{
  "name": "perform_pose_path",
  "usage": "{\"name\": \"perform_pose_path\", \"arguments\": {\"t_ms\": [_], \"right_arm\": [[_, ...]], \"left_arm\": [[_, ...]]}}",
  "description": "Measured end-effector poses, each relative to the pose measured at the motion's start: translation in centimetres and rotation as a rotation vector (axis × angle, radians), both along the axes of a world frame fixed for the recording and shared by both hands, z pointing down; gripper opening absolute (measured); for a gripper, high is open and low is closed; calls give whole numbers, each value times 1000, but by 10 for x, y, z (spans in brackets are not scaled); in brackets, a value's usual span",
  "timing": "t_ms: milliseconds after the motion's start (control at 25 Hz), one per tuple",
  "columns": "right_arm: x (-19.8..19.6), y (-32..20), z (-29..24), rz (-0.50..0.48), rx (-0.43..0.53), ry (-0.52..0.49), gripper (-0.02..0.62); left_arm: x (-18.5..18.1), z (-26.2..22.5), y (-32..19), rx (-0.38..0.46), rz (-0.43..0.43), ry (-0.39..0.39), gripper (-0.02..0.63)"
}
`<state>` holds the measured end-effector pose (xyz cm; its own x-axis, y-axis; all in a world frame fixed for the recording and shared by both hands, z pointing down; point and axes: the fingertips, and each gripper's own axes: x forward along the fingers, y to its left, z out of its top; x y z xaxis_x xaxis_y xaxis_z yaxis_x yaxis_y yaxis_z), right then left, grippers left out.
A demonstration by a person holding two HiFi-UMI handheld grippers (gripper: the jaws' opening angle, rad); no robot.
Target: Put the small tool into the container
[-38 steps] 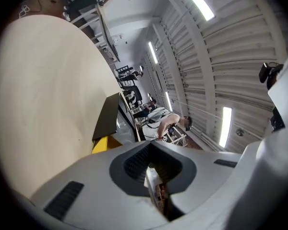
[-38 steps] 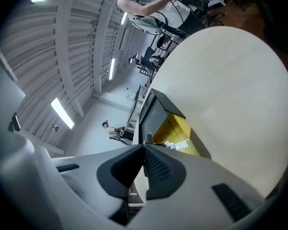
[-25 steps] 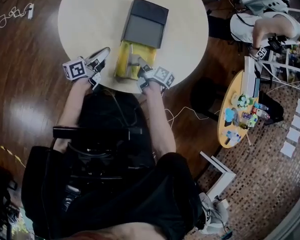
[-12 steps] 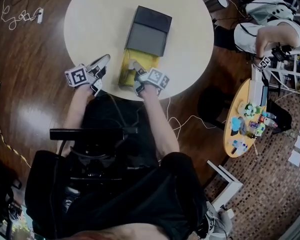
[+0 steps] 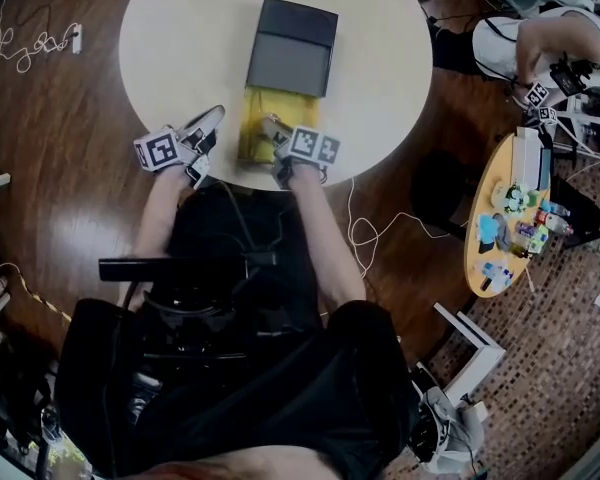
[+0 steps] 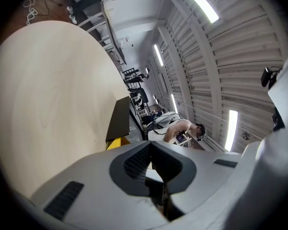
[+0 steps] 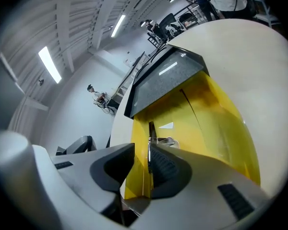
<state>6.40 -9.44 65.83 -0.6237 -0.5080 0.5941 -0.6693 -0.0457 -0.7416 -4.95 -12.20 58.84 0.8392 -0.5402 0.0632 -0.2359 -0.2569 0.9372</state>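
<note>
Head view, yellow container (image 5: 252, 123), dark cover (image 5: 291, 48)

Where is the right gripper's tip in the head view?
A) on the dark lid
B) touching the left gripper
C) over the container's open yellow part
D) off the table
C: the right gripper sits over the open yellow part of the container, short of the dark lid. Its jaws have just been opening, with the small tool between them, against one pad.
</note>
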Motion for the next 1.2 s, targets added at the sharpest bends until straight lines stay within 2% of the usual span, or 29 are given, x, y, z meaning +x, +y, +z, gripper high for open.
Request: {"name": "perform_pose_path", "arguments": {"t_ms": [120,200,320,360,400,480,560,640,720,800,880,960,1000,1040,1080,1200], "right_arm": [[-17,2,-6,-121,33,3,106],[-21,4,-4,-248,73,140,106],[-14,9,4,-456,145,439,106],[-13,9,5,-499,165,494,107],[-13,10,3,-511,177,505,107],[-13,9,-3,-448,173,414,107],[-8,6,-8,-333,149,295,107],[3,6,-9,-260,129,244,103],[8,11,-4,-282,114,265,98],[8,14,0,-343,111,324,106],[9,11,0,-363,119,371,106],[16,5,-5,-302,125,369,106],[22,1,-8,-248,124,357,87],[30,-1,-10,-194,119,348,35],[38,-3,-9,-153,107,352,32],[49,2,5,-143,50,405,-17]], "left_arm": [[-2,3,1,-10,-1,-3,-6],[-2,4,0,-18,-4,1,-6],[-2,4,-1,-20,-4,-1,-6],[-1,4,-2,-20,-4,-1,-6],[-1,4,-2,-20,-6,0,-6],[-1,4,-3,-21,-12,7,-6],[-1,4,-4,-21,-17,22,-6],[-2,5,-4,-28,-22,32,-6],[-4,7,-4,-36,-25,27,-6],[-4,7,-5,-32,-22,27,-6],[-2,5,-6,-22,-16,32,-6],[-3,5,-5,-23,-14,26,-6],[-3,6,-5,-26,-14,18,-6],[-4,6,-5,-26,-15,13,-6],[-3,6,-5,-27,-14,15,-6],[-2,8,-4,-45,-15,24,-6]]}}
